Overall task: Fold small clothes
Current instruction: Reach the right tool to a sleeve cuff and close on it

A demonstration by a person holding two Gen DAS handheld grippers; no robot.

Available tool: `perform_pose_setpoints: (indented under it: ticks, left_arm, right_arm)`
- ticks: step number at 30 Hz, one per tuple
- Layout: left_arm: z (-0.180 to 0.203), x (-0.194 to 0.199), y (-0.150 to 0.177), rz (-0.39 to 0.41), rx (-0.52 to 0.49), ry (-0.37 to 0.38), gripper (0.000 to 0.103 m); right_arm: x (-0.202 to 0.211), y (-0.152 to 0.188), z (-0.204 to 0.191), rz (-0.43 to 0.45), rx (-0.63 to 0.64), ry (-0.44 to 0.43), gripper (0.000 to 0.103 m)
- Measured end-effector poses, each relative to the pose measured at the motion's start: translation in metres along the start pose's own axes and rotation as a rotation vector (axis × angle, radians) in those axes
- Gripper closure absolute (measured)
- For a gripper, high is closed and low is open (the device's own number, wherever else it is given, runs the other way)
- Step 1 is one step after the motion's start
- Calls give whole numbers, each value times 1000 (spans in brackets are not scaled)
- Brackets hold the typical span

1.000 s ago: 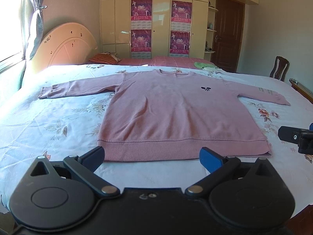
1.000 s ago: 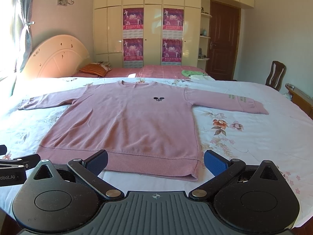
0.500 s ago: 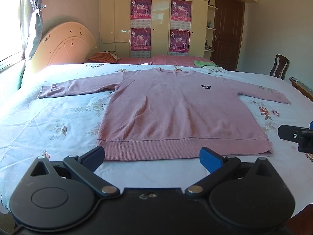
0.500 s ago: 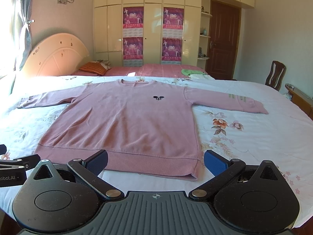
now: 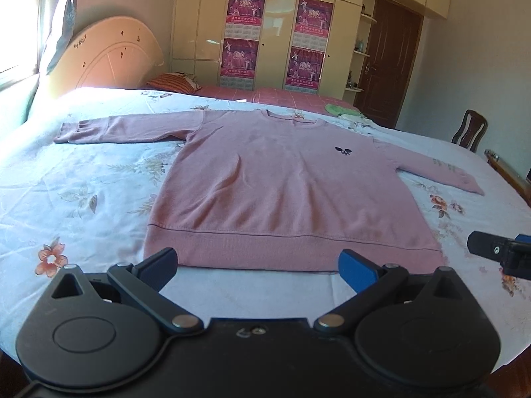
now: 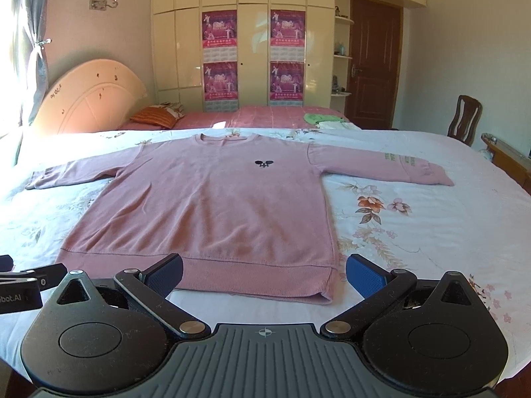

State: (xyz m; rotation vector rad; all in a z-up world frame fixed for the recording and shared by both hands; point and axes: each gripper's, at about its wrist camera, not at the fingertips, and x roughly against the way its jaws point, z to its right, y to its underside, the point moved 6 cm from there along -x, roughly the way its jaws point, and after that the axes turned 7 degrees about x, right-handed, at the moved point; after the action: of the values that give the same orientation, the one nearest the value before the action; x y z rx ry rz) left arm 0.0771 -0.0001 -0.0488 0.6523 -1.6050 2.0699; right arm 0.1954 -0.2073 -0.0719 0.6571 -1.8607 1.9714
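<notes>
— While both grippers hang low at the near edge of the bed, where is the cloth to fold?

— It is the pink sweatshirt [image 5: 285, 185], lying flat in the middle of the frame on the flowered bedsheet [image 5: 83, 182]. The front side is up, with a small dark logo [image 6: 264, 164] on the chest. Both sleeves are spread out, one toward the left of the frame and one toward the right. The hem is the part nearest to the cameras.

— How do the jaws of the left gripper [image 5: 259, 262] stand?

— Wide apart and holding nothing. Its blue pads [image 5: 356, 267] are at the bottom of the left wrist view, just before the hem. I cannot tell if they touch the fabric.

— And the right gripper [image 6: 264, 272]?

— Also spread wide and empty. In its own view the hem's right corner lies between the two fingertips. In the left wrist view a black part of it shows at the right edge of the frame.

— What is behind the bed?

— A cream wardrobe [image 6: 245, 49] with purple posters [image 6: 219, 33] in the upper middle, a dark brown door [image 6: 373, 63] to the upper right, and a wooden chair [image 6: 464, 119] at the right.
</notes>
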Motion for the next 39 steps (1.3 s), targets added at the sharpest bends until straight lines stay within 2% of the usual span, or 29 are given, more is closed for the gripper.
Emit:
perform_pose_setpoints:
  ticks: [5,8,10,13,16,21,22,23,24,25,28,31,33,39]
  left_arm:
    - [2,-13,-8,-13,51,86,0]
    - [7,-26,-17,-23,46,102,0]
    - [12,-38,-24,-23,29,79,0]
    - [18,-60,-38,-20,1,39,4]
    - [27,-80,-57,3,-37,35,21]
    - [37,-122,-92,48,-38,2,19]
    - [40,-133,-100,57,-43,-6,19]
    - [41,-144,-107,64,-47,-10,20]
    - [43,-155,-114,65,-50,-16,21]
    - [45,-165,-120,66,-51,-26,23]
    - [52,-199,-137,74,-68,-29,29]
    - [59,-238,-146,51,-90,-50,34]
    - [64,-259,-148,33,-89,-58,39]
    - [76,-310,-146,-27,-60,-60,33]
  right_arm:
    - [-12,-3,17,-6,-21,18,0]
    - [-25,-10,29,4,-49,39,0]
    - [-35,-17,40,13,-68,65,0]
    - [-55,-29,60,20,-95,51,0]
    - [-72,-41,86,25,-127,58,0]
    - [-108,-62,143,37,-175,140,1]
    - [-116,-66,156,42,-186,158,5]
    - [-125,-69,169,33,-196,174,38]
    - [-136,-71,184,12,-214,187,53]
    - [-146,-73,201,2,-247,192,57]
    - [-170,-78,249,15,-328,218,57]
    - [-198,-83,296,27,-391,253,74]
    - [-215,-82,322,35,-439,270,76]
    - [-259,-67,389,26,-601,321,75]
